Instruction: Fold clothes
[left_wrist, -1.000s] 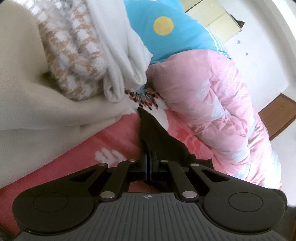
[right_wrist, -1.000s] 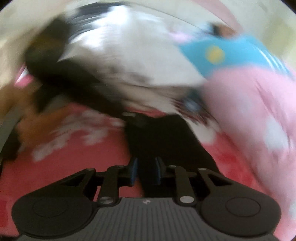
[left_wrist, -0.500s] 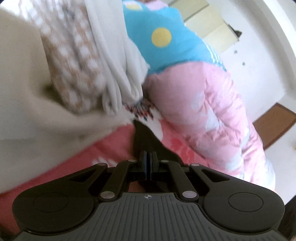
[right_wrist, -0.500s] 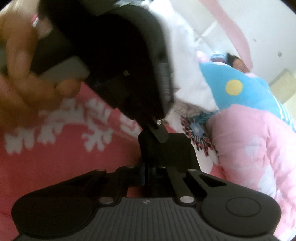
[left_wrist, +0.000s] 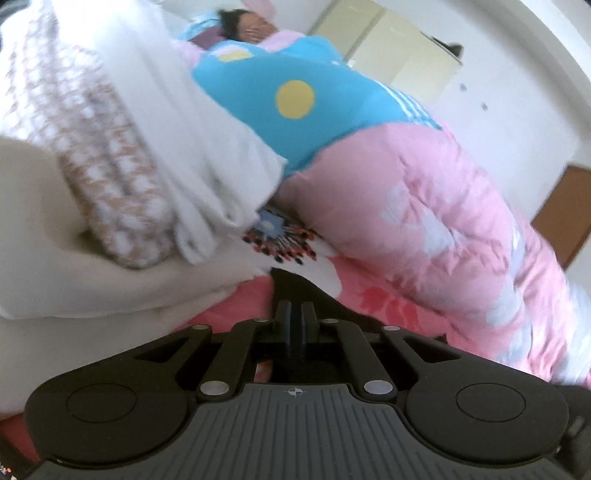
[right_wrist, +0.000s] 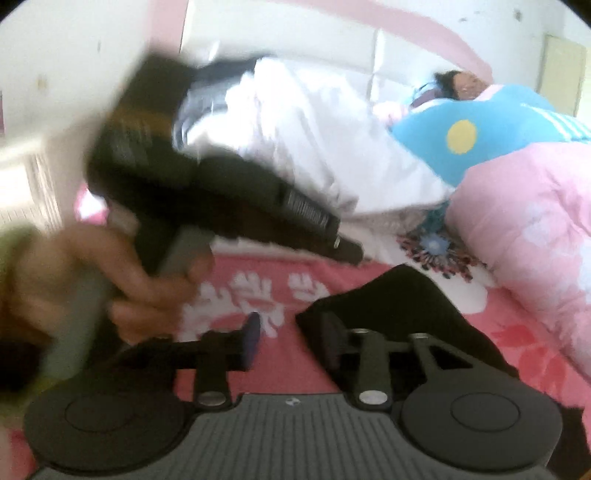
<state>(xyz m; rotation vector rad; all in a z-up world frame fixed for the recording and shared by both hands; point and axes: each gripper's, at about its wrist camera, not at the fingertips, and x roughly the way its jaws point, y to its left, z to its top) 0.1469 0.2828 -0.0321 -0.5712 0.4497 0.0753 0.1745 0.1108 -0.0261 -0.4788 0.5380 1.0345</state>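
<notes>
The black garment is lying on the pink bed cover, and, as I judge it, it is risking a crooked or undone fold because only one corner is being held while the other side is sitting loose. The left hand-held gripper is pressing its fingers together, clamping the cloth's near edge, while the right hand-held gripper is standing with fingers apart, its right finger overlapping the cloth's left edge and its left finger over bare cover.

Left gripper closed, pads together over black garment on red floral bedsheet. Stacked folded clothes at left; pink quilt at right.
</notes>
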